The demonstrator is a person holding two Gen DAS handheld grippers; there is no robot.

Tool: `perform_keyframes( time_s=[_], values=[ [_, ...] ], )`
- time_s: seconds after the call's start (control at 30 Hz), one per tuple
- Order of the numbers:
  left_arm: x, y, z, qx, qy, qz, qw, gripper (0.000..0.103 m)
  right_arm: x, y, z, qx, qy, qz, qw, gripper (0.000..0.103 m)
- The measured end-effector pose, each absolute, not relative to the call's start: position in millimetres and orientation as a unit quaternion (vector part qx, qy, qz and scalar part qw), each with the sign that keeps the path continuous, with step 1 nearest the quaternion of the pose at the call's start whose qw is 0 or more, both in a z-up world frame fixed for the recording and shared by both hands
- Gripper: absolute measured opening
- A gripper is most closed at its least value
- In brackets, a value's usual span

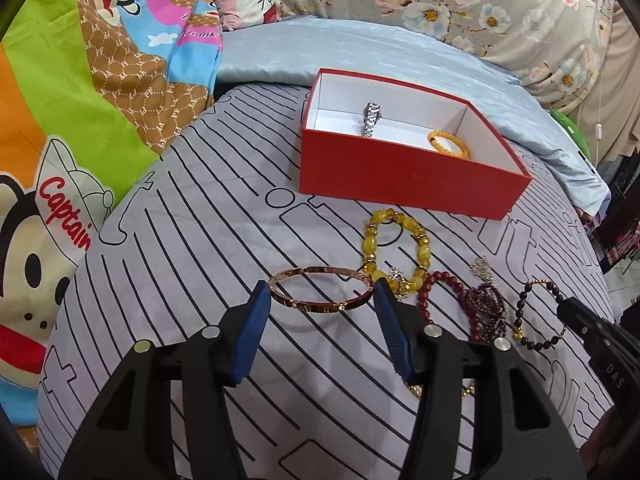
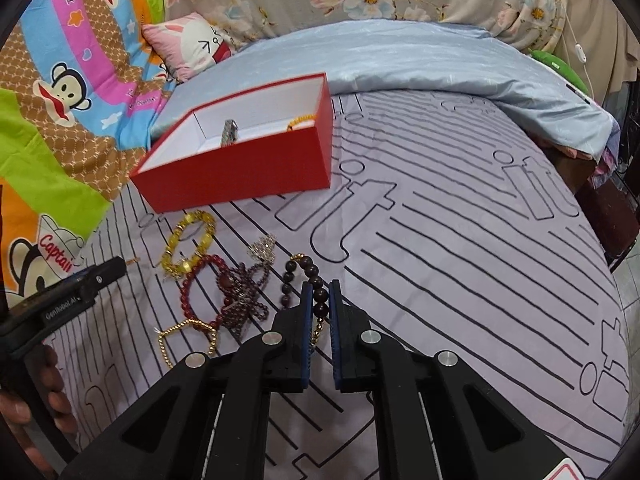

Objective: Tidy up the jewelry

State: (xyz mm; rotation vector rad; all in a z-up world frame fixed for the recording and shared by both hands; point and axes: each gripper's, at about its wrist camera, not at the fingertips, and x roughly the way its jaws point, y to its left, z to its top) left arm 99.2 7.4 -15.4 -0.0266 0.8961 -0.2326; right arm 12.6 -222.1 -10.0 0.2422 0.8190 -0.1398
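A red box (image 1: 400,176) with a white inside holds a silver watch (image 1: 372,118) and an orange bead bracelet (image 1: 448,144); the box also shows in the right wrist view (image 2: 248,176). My left gripper (image 1: 322,294) is open, its blue pads on either side of a gold bangle (image 1: 320,294) that lies on the bed. My right gripper (image 2: 321,292) is shut on a dark bead bracelet (image 2: 316,280). A yellow bead bracelet (image 1: 396,248), a red bead bracelet (image 2: 192,292), a purple bead strand (image 2: 244,296), a silver brooch (image 2: 264,248) and a gold chain (image 2: 188,340) lie nearby.
The jewelry lies on a grey striped bedsheet (image 2: 460,240). A blue blanket (image 2: 420,60), a cartoon quilt (image 1: 80,120) and a pink pillow (image 2: 192,44) lie behind the box. The bed's edge drops off at the right.
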Motion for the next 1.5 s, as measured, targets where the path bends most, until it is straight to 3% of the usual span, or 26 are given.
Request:
perform_keyframes(
  time_s=[0.3,0.33,0.37,0.4,0.63,0.7,0.73,0.77,0.83,0.9,0.93,1.13,1.5],
  values=[
    [85,5,13,-0.014,0.415,-0.134,0.9,0.051,3,-219,33,0.115,0.357,-0.051,0.926,0.007],
    [85,3,17,-0.012,0.411,-0.138,0.901,0.046,3,-219,38,0.115,0.353,-0.048,0.927,0.007],
    [85,2,21,-0.011,0.41,-0.144,0.901,0.014,3,-218,41,0.114,0.35,-0.046,0.929,0.007],
    [88,1,23,-0.01,0.415,-0.15,0.897,0.008,5,-218,46,0.112,0.345,-0.045,0.931,0.007],
    [103,-5,41,-0.002,0.405,-0.158,0.901,0.009,21,-218,64,0.101,0.324,-0.041,0.94,0.007],
    [104,-3,39,-0.003,0.407,-0.156,0.9,0.01,20,-218,63,0.106,0.325,-0.039,0.939,0.007],
    [103,-2,35,-0.001,0.408,-0.152,0.9,0.017,20,-218,61,0.109,0.328,-0.038,0.938,0.007],
    [103,-1,30,0.001,0.412,-0.15,0.899,0.034,20,-219,58,0.111,0.331,-0.037,0.936,0.007],
    [101,1,18,0.005,0.42,-0.137,0.897,0.056,19,-220,50,0.117,0.34,-0.036,0.932,0.007],
    [98,3,3,0.012,0.428,-0.132,0.894,0.059,18,-221,43,0.124,0.348,-0.035,0.928,0.007],
    [97,5,-4,0.013,0.434,-0.129,0.892,0.065,17,-221,39,0.127,0.352,-0.035,0.927,0.007],
    [99,16,-37,0.016,0.461,-0.112,0.88,0.067,15,-220,25,0.132,0.367,-0.034,0.92,0.007],
    [76,42,-50,0.007,0.473,-0.104,0.875,0.071,17,-209,12,0.135,0.383,-0.02,0.913,0.007]
  ],
)
